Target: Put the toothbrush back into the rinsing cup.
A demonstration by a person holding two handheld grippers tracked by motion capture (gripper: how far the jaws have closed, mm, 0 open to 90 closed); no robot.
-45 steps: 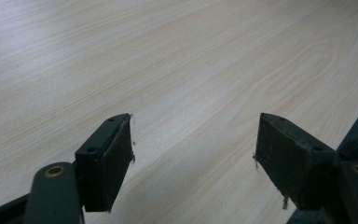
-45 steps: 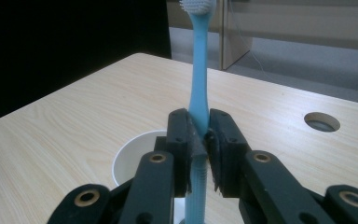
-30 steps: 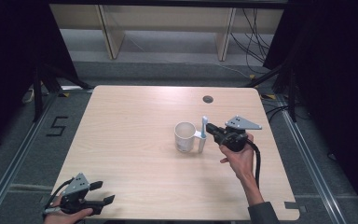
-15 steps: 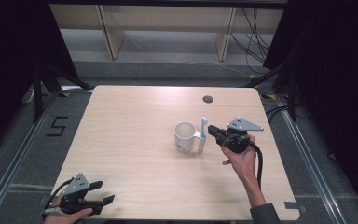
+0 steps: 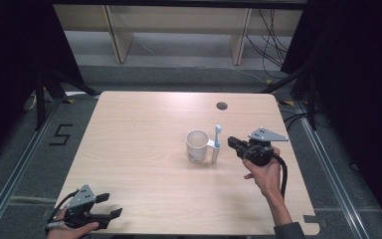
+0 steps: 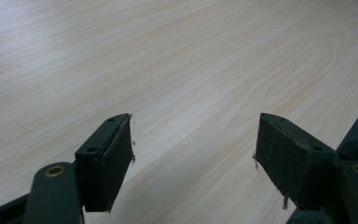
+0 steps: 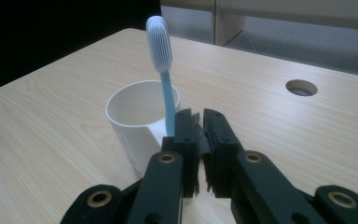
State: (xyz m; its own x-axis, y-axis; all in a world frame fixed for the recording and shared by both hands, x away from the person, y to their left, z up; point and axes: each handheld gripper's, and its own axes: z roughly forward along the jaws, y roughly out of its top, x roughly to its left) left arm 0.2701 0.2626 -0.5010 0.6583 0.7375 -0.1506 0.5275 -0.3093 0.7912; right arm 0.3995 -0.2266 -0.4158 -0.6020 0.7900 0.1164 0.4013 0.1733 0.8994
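A white cup [image 5: 197, 146] [image 7: 130, 116] stands right of the table's middle. A toothbrush [image 5: 217, 142] [image 7: 163, 60] with a blue handle and a white head stands upright against the cup's right side, at its handle. My right gripper [image 5: 232, 142] [image 7: 200, 114] lies level just right of the toothbrush, jaws shut, with nothing between them; the brush handle rises just in front of the left jaw. My left gripper [image 5: 110, 205] [image 6: 193, 140] rests at the table's near left corner, open over bare wood.
The light wooden table [image 5: 144, 129] has a round cable hole [image 5: 222, 105] [image 7: 301, 87] near its far edge. Dark floor, metal rails and shelf legs lie beyond the table.
My right gripper has edged slightly right, a little away from the toothbrush. The cup, the toothbrush and the left gripper stay where they were.
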